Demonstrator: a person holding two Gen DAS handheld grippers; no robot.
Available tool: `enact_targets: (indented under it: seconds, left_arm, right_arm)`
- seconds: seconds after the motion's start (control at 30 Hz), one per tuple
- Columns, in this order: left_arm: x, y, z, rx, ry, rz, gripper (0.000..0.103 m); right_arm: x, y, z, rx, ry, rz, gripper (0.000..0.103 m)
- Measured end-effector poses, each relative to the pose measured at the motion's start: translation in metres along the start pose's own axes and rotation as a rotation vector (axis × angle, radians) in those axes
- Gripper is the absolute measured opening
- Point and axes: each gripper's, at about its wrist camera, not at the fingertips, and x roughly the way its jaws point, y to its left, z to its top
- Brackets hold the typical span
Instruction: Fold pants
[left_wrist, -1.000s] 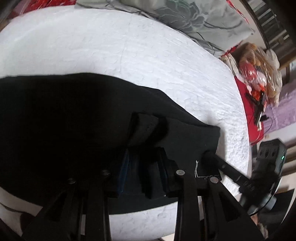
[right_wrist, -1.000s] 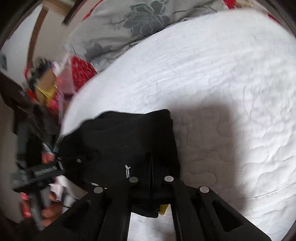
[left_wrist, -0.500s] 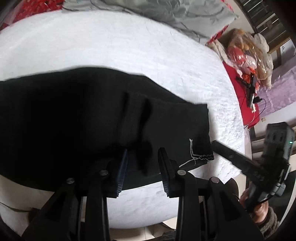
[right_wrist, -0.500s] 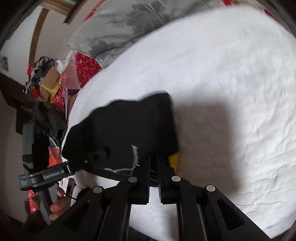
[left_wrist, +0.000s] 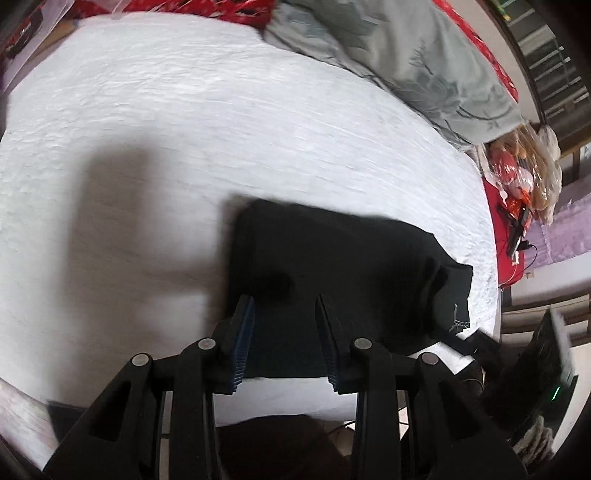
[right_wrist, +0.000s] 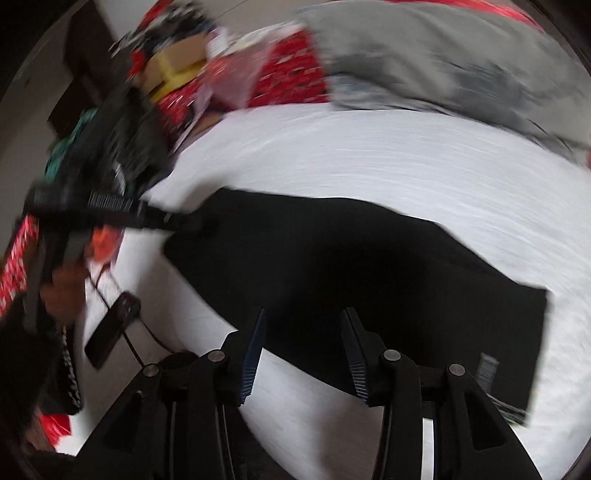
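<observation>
Our left claw stands partly open with nothing pinched; the right claw is opening, also empty, both above the pants. The pants lie folded, flat and black, near the bed's near edge, toward its right corner. We judge that a careless sweep of either claw could snag a layer and undo the fold, or drag it off the edge. We see no containers.

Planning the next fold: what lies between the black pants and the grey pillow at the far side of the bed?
Only bare white bedsheet lies between the black pants and the grey pillow. The left wrist view shows it best.
</observation>
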Motion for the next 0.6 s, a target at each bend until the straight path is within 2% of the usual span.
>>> enact_targets:
  seconds: [0.1, 0.2, 0.23, 0.33, 0.5, 0.6]
  left_arm:
    - [0.005, 0.013, 0.015, -0.006, 0.043, -0.032, 0.035]
    - [0.012, 0.021, 0.028, 0.002, 0.092, -0.075, 0.036]
    - [0.012, 0.025, 0.032, 0.011, 0.106, -0.089, 0.036]
    - [0.019, 0.029, 0.042, 0.024, 0.146, -0.115, 0.05]
    - [0.031, 0.03, 0.059, 0.032, 0.172, -0.146, 0.051]
    - [0.043, 0.025, 0.065, 0.048, 0.213, -0.16, 0.055]
  right_arm:
    - [0.028, 0.047, 0.004, -0.103, 0.021, -0.005, 0.049]
    - [0.043, 0.08, 0.005, -0.172, -0.005, -0.021, 0.05]
    - [0.046, 0.087, 0.005, -0.185, -0.015, -0.028, 0.052]
    - [0.057, 0.103, 0.008, -0.217, -0.043, -0.062, 0.064]
    - [0.083, 0.127, 0.01, -0.245, -0.022, -0.12, 0.064]
    - [0.094, 0.134, 0.009, -0.262, -0.024, -0.172, 0.065]
